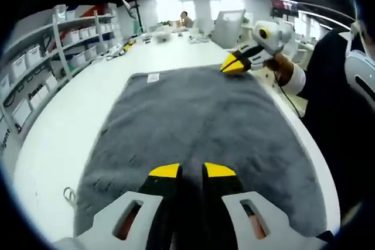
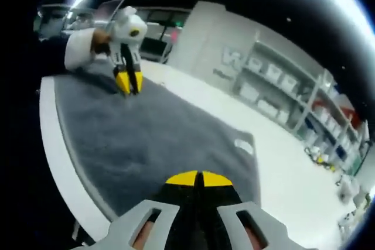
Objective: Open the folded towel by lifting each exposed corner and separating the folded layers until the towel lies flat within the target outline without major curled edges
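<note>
White table (image 1: 70, 115): grey towel (image 1: 193, 121) spread flat, white label showing.

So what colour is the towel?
Dark grey, with a small white label; towel shows best in the left gripper view.

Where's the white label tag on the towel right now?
In the left gripper view, the white tag sits at the far left corner of the grey towel, across the far edge from the right gripper.
</note>
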Motion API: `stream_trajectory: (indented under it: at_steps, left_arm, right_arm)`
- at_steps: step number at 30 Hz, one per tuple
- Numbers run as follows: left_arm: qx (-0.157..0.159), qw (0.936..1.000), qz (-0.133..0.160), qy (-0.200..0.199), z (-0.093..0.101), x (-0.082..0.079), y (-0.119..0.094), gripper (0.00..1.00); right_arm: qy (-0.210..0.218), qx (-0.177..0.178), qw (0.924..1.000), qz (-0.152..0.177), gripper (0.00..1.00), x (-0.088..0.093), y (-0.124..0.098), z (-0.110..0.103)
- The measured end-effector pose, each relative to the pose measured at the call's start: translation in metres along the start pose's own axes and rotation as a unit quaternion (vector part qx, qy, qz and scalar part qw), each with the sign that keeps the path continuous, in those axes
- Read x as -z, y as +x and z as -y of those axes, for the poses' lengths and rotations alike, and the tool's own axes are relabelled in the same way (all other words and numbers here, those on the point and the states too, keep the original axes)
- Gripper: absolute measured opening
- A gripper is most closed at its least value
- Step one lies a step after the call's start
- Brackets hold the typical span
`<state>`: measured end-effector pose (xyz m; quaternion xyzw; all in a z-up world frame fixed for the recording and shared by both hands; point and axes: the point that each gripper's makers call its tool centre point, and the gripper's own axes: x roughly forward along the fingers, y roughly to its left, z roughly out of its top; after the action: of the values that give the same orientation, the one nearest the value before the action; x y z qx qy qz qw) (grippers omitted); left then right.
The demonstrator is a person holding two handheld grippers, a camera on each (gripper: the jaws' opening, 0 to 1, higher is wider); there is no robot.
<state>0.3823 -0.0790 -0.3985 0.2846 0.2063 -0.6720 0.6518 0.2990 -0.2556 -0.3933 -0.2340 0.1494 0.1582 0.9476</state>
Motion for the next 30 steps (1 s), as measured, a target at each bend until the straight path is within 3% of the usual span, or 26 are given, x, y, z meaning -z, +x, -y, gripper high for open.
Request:
stream_trajectory:
  at_steps: [2, 6, 16, 19, 22, 30]
  left_arm:
    - [0.008, 0.9999, -0.010, 0.000, 0.004, 0.008, -0.002, 0.13]
    - [0.008, 0.9994, -0.032, -0.008, 0.006, 0.018, -0.002, 0.11]
    - [0.015, 0.9994, -0.014, -0.027, 0.011, 0.020, -0.013, 0.10]
    - [-0.004, 0.9994, -0.009, -0.032, 0.008, 0.022, -0.022, 0.11]
    - [-0.021, 0.9991, -0.007, -0.037, 0.004, 0.027, -0.034, 0.13]
    - [-0.052, 0.9976, -0.003, -0.044, 0.012, 0.049, -0.058, 0.22]
  right_arm:
    - [-0.011, -0.023, 0.9996, -0.012, 0.00, 0.002, 0.008, -0.014]
    - [-0.028, -0.031, 0.9988, -0.026, 0.00, 0.006, 0.015, -0.025]
    - [-0.045, -0.036, 0.9977, -0.036, 0.00, -0.001, 0.016, -0.024]
    - [-0.045, -0.037, 0.9980, -0.024, 0.00, -0.012, 0.014, -0.022]
    - [-0.040, -0.061, 0.9973, 0.004, 0.00, -0.032, 0.018, -0.034]
    - [-0.052, -0.106, 0.9927, 0.027, 0.00, -0.059, 0.036, -0.066]
